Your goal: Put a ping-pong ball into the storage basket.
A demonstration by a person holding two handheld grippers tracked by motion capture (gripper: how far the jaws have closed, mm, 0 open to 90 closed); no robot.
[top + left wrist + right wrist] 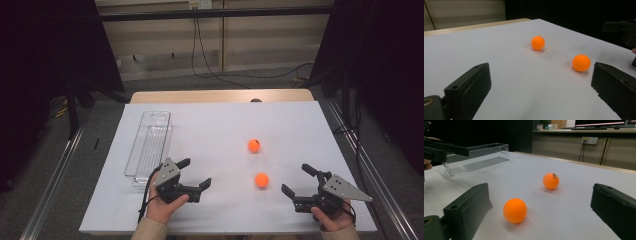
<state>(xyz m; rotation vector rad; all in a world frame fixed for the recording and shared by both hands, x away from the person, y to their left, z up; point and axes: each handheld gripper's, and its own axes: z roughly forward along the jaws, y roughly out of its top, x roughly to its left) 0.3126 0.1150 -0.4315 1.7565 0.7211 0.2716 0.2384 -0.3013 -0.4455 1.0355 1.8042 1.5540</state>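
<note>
Two orange balls lie on the white table sheet [215,125]. The nearer ball [261,180] [581,63] [515,210] is plain; the farther ball [254,145] [538,43] [551,181] carries a small dark print. At the front left a hand holds my left gripper [195,173] [541,75] open and empty, pointing right toward the balls. My right gripper [297,179] [541,195] is held at the front right, open and empty, a little to the right of the nearer ball. That ball lies just ahead of its jaws, closer to the left one.
A long clear plastic tray [148,145] [476,157] lies empty along the table's left side, just behind the left hand. The sheet's front edge runs close under both hands. Cables hang by the wall beyond the table.
</note>
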